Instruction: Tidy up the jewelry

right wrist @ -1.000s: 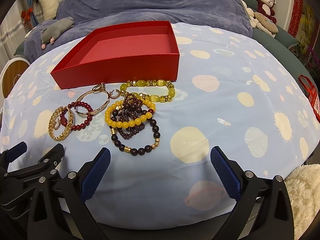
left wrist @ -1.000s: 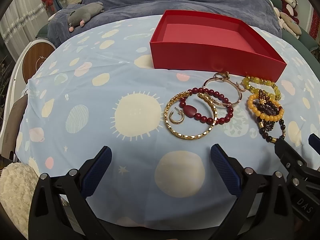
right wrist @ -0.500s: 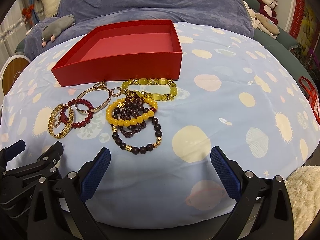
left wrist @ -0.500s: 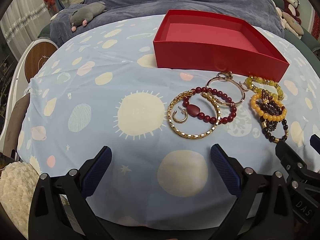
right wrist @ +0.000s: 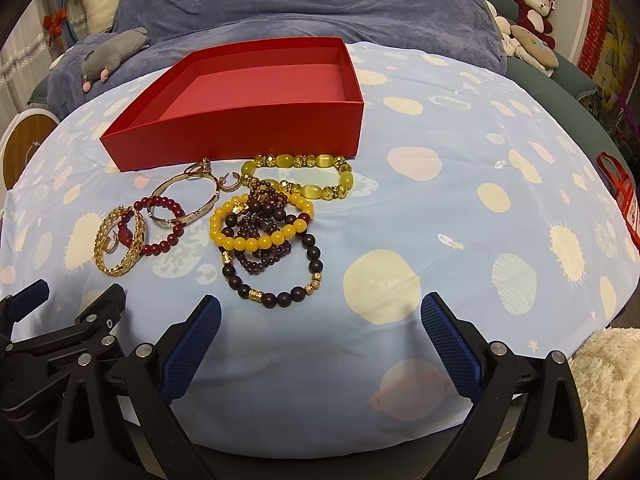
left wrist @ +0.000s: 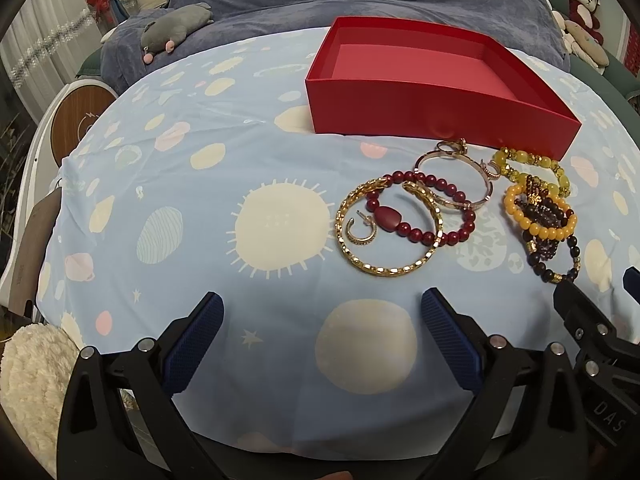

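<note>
Several bracelets (right wrist: 264, 236) flat beside red box (right wrist: 240, 136), long side crosswise.

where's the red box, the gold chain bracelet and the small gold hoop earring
red box (left wrist: 420, 110), left wrist view, on its near outer wall
gold chain bracelet (left wrist: 386, 270), left wrist view, on its near arc
small gold hoop earring (left wrist: 360, 238), left wrist view, on its lower curve

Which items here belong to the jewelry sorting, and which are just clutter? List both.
Job:
red box
gold chain bangle
dark red bead bracelet
rose gold bangle
yellow bead bracelet
green bead bracelet
dark bead bracelet
gold hoop earring

Lying about:
grey plush mouse
red plush monkey
</note>
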